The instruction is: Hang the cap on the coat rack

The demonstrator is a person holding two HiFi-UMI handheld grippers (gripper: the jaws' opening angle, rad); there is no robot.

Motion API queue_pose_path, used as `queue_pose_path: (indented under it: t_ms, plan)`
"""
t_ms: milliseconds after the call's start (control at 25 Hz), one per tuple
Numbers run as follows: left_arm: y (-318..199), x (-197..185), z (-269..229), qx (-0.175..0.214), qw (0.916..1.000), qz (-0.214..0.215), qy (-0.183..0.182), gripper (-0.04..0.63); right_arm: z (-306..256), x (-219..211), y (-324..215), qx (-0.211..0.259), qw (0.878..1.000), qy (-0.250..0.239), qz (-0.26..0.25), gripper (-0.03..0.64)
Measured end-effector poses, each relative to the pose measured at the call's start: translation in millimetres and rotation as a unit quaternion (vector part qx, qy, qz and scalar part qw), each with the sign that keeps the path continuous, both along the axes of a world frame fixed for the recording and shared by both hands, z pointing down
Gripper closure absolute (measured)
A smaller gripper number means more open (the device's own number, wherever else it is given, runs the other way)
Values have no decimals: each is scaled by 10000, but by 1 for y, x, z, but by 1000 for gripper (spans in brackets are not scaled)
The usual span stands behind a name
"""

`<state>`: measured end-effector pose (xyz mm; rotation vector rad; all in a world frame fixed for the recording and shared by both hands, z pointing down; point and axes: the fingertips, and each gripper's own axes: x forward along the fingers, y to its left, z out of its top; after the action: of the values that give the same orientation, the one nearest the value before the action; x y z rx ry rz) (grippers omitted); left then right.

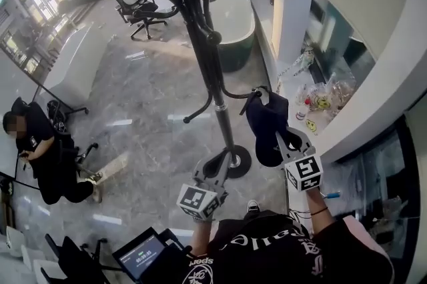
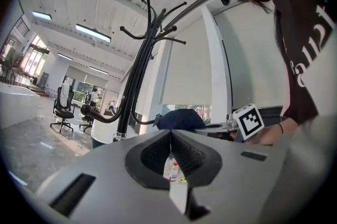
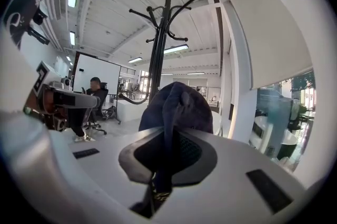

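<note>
A dark navy cap [image 1: 267, 119] hangs from my right gripper [image 1: 283, 137], which is shut on its fabric just right of the black coat rack [image 1: 210, 69]. In the right gripper view the cap [image 3: 176, 107] fills the space between the jaws of that gripper [image 3: 167, 136], with the rack [image 3: 158, 54] standing tall behind it. My left gripper [image 1: 217, 164] sits low near the rack's round base [image 1: 235, 161], jaws together and holding nothing. The left gripper view shows its closed jaws [image 2: 170, 133], the rack [image 2: 134, 86] at left and the cap [image 2: 181, 119] beyond.
A low hook arm [image 1: 237, 95] of the rack curves toward the cap. A seated person [image 1: 40, 156] is at the far left, office chairs [image 1: 143, 13] and a dark tub [image 1: 233, 26] at the back. A white ledge with bottles [image 1: 317, 99] lies right.
</note>
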<state>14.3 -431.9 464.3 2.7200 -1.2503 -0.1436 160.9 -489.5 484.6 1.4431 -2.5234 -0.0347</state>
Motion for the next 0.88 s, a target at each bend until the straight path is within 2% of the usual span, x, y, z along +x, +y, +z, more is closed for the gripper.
queue_pose_path:
  t_ms: [360, 560, 880]
  plan:
    - [-3, -9, 6, -91, 9995, -296, -57, 591, 47, -37, -20, -468, 9959, 423, -650, 589]
    - [1, -18, 9, -116, 9991, -401, -117, 591, 67, -68, -24, -662, 9922, 469, -945, 589]
    - [7, -28, 11, -159, 9988, -428, -193, 591, 92, -88, -27, -905, 9912, 400, -875, 589]
